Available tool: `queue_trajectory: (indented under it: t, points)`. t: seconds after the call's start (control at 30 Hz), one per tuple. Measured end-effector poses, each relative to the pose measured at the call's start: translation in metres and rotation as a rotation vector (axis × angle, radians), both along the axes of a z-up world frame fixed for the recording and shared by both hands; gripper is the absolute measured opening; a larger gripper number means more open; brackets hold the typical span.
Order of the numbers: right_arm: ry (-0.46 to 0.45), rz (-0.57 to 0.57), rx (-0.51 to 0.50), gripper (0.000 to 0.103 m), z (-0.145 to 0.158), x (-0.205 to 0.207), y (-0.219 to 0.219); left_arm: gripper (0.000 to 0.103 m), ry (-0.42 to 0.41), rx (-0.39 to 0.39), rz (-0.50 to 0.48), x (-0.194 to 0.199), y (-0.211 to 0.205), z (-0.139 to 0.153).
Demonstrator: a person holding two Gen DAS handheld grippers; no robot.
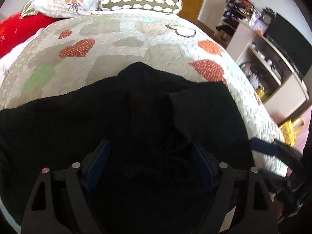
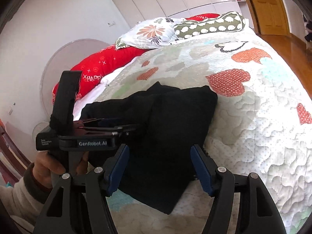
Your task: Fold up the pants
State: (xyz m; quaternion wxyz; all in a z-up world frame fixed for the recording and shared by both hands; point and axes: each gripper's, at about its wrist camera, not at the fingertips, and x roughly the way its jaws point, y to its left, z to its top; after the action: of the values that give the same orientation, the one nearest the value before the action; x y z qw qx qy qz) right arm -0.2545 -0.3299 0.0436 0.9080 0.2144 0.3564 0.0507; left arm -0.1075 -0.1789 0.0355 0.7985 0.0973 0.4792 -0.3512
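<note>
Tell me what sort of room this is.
Most likely a bedroom in a home. The black pants lie on a bed covered by a heart-patterned quilt, pillows are piled at its head, and a shelf unit crowded with household items stands along the wall.

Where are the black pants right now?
The black fabric pants lie bunched on the heart-patterned quilt at the near end of the bed, between the open jaws of the right gripper, with the left gripper over them.
</note>
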Motion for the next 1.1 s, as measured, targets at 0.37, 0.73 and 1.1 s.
queue_trajectory:
  t: [0.37,0.73,1.1]
  points:
    - [-0.035,0.017,-0.109,0.063,0.031,0.013,0.021,0.006,0.039,-0.112,0.053,-0.004,0.040,0.042]
    - [0.114,0.000,-0.189,0.051,-0.013,0.062,0.031,0.023,0.065,-0.086,0.161,0.011,0.056,0.012]
    - [0.101,0.035,-0.279,0.054,0.006,0.010,0.057,0.043,-0.028,-0.074,0.182,-0.008,0.058,0.032]
